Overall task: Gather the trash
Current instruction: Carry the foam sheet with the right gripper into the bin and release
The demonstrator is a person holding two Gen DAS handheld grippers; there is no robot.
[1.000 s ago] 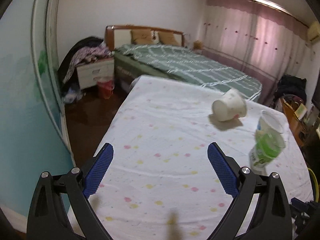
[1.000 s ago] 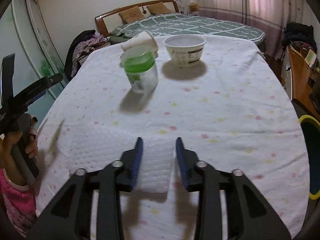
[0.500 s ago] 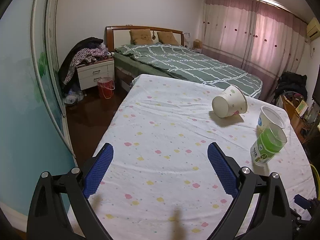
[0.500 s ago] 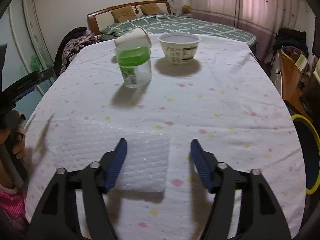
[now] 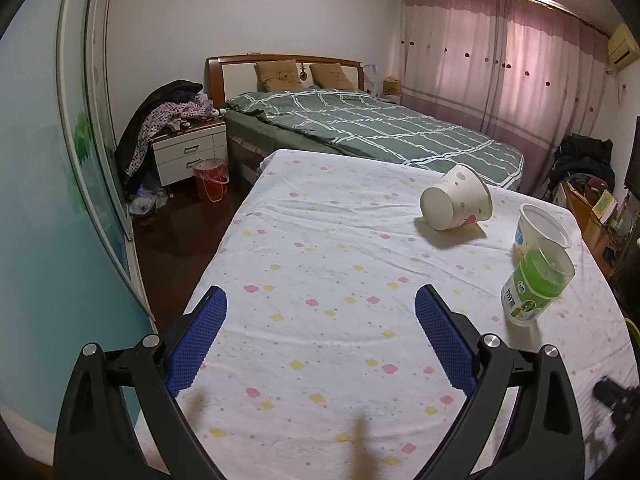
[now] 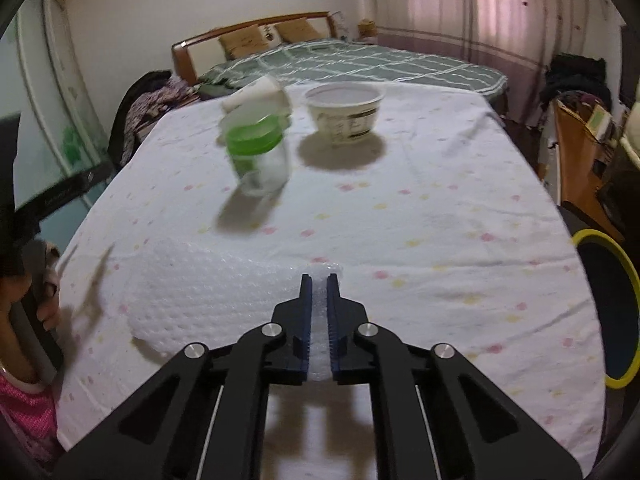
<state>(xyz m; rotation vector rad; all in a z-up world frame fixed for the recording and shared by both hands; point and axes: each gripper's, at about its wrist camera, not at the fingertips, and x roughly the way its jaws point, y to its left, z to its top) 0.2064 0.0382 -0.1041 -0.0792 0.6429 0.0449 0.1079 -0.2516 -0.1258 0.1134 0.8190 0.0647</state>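
A table under a white cloth with small coloured flowers [image 6: 400, 216] fills both views, with a bed in a green checked cover [image 5: 380, 128] beyond its far end.

On the near left part of the cloth, in the right wrist view, lies the largest piece of trash — a sheet of white bubble wrap [image 6: 208, 296]. It spreads to the left of the right gripper [image 6: 319, 280], and its right edge is bunched up between the blue pads, a tuft poking out past the fingertips. The jaws are closing and stand narrow, the pads pressing the wrap from both sides.

Farther up the table stand a white tub with dark print [image 6: 344, 112], upright and open, and to its left a clear jar with a green band [image 6: 258, 152], blurred in this view. Behind the jar a paper cup [image 6: 260, 94] lies on its side. All three are well apart from the right gripper.

The left gripper [image 5: 320, 308] hangs over bare cloth with its blue pads spread wide and nothing between them. The cup, tub and jar lie ahead and to its right — the jar nearest, just beyond the right finger.

At the left edge of the right wrist view a hand [image 6: 48, 280] grips a dark handle beside a pink sleeve [image 6: 24, 416].
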